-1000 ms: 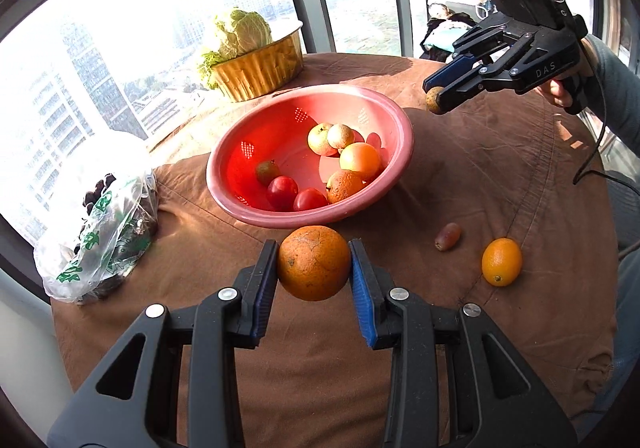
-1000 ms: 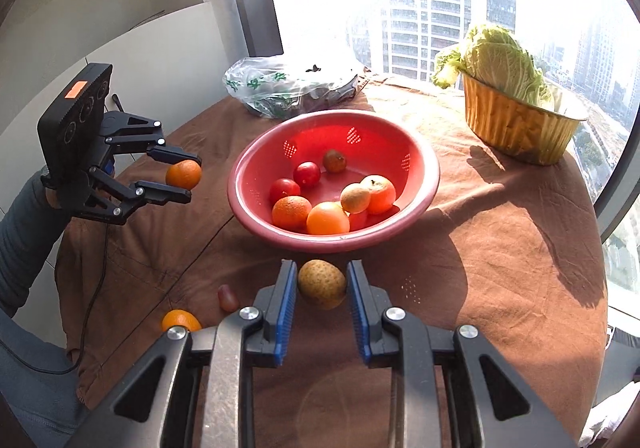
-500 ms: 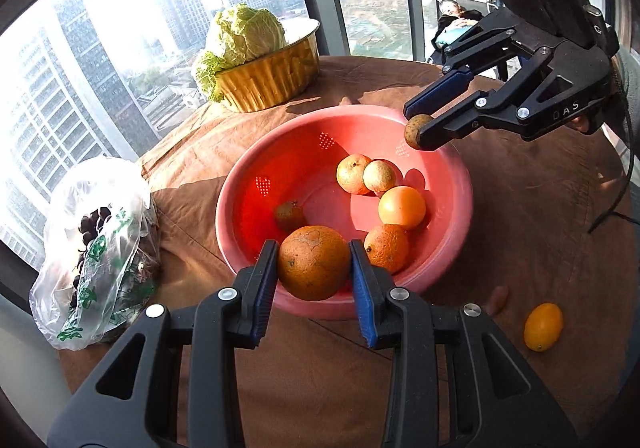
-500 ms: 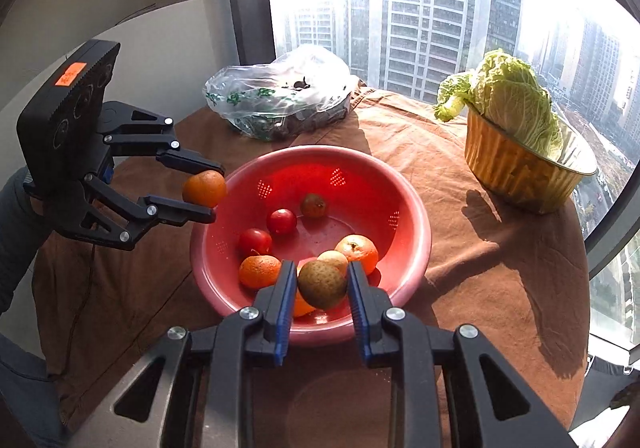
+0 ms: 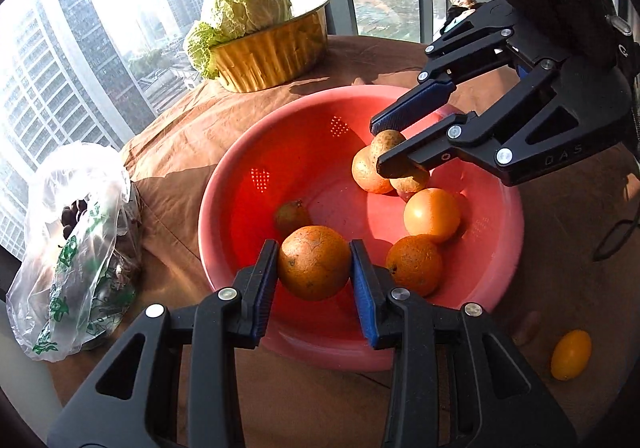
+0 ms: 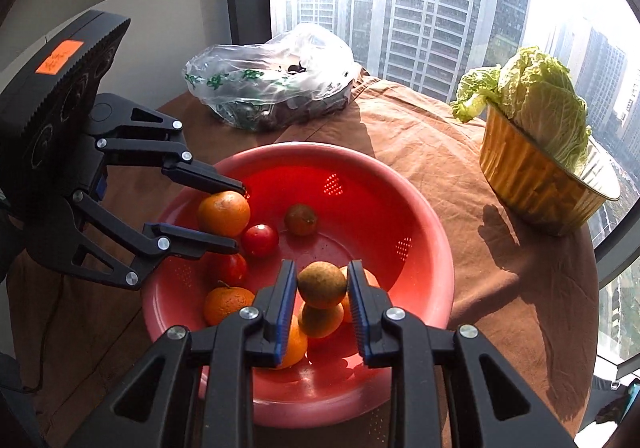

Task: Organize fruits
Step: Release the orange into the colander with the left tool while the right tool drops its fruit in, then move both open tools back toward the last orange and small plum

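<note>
The left gripper (image 5: 314, 262) has its jaws clamped on an orange (image 5: 314, 262), held over the near side of the red bowl (image 5: 224, 216). The right gripper (image 6: 322, 284) has its jaws clamped on a small brown fruit (image 6: 322, 284), also held over the bowl, above the fruit lying there. In the bowl lie two more oranges (image 5: 415, 265), two tomatoes (image 6: 260, 240) and a dark round fruit (image 6: 301, 219), among others partly hidden. On the brown cloth covering the surface (image 6: 500, 288), just outside the bowl, rest a small yellow-orange fruit (image 5: 571, 354) and a blurred reddish one (image 5: 526, 326). Beside the bowl sits a plastic bag (image 5: 76, 248) with dark contents. Farther off, a gold tub (image 6: 536, 184) holds a cabbage (image 6: 540, 96) by the window.
</note>
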`<state>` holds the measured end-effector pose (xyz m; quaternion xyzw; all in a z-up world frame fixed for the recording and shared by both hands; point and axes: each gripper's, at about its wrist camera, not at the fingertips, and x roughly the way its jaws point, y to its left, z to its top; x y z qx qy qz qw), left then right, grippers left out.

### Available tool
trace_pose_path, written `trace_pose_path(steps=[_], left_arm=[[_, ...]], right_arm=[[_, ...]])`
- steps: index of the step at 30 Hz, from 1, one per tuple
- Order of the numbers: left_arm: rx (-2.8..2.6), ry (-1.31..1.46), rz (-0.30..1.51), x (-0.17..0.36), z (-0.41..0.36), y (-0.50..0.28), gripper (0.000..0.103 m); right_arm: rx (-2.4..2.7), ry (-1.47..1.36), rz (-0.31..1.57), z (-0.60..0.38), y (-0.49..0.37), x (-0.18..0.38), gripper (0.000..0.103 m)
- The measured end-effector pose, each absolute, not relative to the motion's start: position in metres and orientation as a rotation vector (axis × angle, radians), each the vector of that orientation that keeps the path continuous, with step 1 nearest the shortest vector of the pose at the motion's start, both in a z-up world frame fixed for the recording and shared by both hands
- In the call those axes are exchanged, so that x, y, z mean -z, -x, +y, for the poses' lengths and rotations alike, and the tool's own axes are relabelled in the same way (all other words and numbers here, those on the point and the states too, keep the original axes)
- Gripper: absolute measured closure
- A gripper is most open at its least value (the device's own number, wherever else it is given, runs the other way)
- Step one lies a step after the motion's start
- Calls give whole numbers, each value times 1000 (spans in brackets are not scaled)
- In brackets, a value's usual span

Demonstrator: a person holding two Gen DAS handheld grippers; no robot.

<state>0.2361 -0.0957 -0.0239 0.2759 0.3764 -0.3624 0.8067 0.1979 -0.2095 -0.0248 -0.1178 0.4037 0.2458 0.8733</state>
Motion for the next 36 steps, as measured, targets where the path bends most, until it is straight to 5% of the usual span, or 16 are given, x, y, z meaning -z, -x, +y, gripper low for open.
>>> trace_pose_path(steps=[3, 5, 13, 23, 36], left_arm=[[762, -576, 806, 25, -93, -238, 64], [752, -563, 799, 24, -92, -238, 48], [738, -539, 770, 14, -86, -230, 45], [797, -496, 736, -8, -61, -166, 17], [976, -582, 810, 33, -76, -65, 17]], right_arm=[[-506, 253, 857, -209, -203, 28, 75], [-502, 252, 865, -209, -205, 30, 75], [-487, 226, 859, -215, -199, 25, 70], [-531, 148, 757, -244, -130, 0, 56], [-618, 99, 798, -251, -59, 36, 55]])
